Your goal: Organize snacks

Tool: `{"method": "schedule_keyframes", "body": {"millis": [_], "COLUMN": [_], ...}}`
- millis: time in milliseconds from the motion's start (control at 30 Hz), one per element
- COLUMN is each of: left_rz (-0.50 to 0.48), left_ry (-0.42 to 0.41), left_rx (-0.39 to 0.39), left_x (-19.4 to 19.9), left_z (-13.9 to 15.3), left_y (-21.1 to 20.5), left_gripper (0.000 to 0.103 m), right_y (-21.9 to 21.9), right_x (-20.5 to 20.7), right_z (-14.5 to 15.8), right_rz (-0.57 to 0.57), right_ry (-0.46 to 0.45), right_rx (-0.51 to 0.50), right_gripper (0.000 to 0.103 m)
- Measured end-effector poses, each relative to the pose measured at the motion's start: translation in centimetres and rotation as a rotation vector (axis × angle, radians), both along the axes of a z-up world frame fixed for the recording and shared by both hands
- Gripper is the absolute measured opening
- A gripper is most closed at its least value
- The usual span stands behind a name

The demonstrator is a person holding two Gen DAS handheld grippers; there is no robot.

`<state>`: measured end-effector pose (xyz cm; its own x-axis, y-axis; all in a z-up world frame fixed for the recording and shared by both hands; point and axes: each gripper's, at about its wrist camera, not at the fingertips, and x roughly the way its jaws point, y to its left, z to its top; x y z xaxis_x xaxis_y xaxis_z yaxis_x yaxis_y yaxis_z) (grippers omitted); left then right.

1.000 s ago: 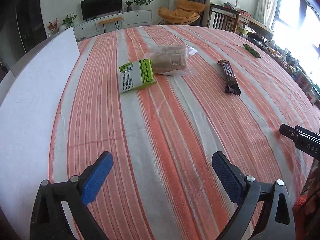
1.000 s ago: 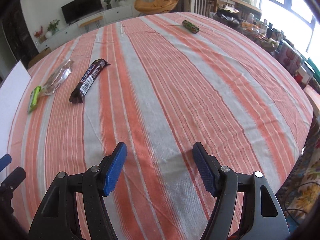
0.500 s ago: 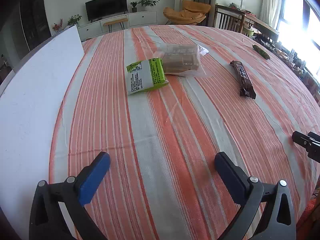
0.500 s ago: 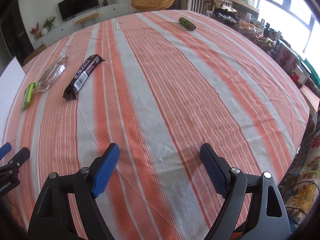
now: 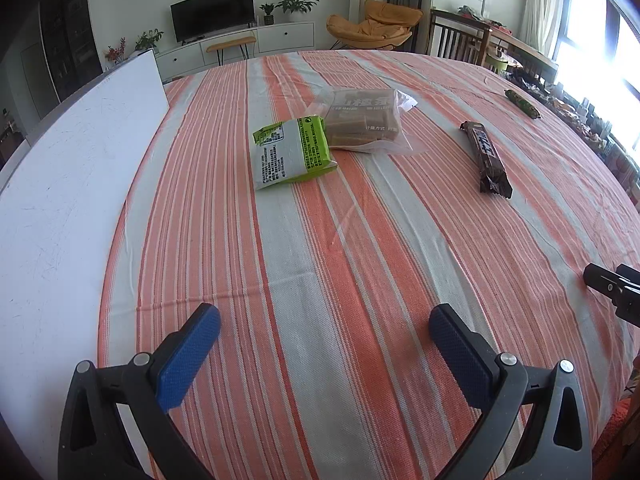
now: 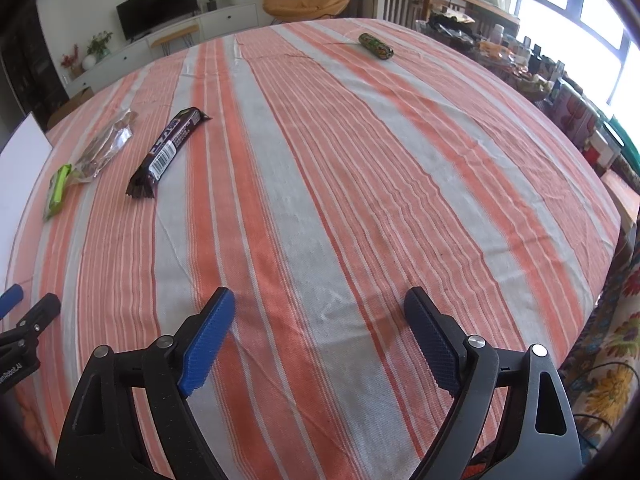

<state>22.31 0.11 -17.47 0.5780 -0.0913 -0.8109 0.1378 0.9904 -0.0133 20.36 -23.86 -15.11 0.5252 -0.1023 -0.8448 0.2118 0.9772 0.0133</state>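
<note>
Striped cloth point(image 5: 360, 280) (orange, grey) | TV point(image 5: 212, 12) behind | both tools gaping, right point(image 6: 320, 320) just widened

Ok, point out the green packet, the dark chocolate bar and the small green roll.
green packet point(image 5: 290, 152), left wrist view, white label panel.
dark chocolate bar point(image 5: 486, 152), left wrist view, wrapper middle.
small green roll point(image 6: 375, 45), right wrist view, its middle.

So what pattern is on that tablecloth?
The tablecloth has orange and pale grey stripes with thin white lines, clearest in the right wrist view.
</note>
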Motion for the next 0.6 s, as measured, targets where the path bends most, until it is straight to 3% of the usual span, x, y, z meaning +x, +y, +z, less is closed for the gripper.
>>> {"method": "schedule_keyframes", "body": {"millis": [467,600], "left_rz": [0.0,0.0], "left_ry": [0.0,0.001], "left_rx": [0.0,0.0], "left_x": [-0.01,0.08], "left_z": [0.0,0.04], "left_y": [0.04,-0.08], "left_gripper": [0.103,0.103], "right_y": [0.19,0.11], "right_x": [-0.18,0.19], "right_z": [0.03,0.21], "right_rz": [-0.004,-0.011], "right_ry": [0.018,0.069], "right_rx": [0.003,0.013], "right_gripper": [0.091,0.091]}}
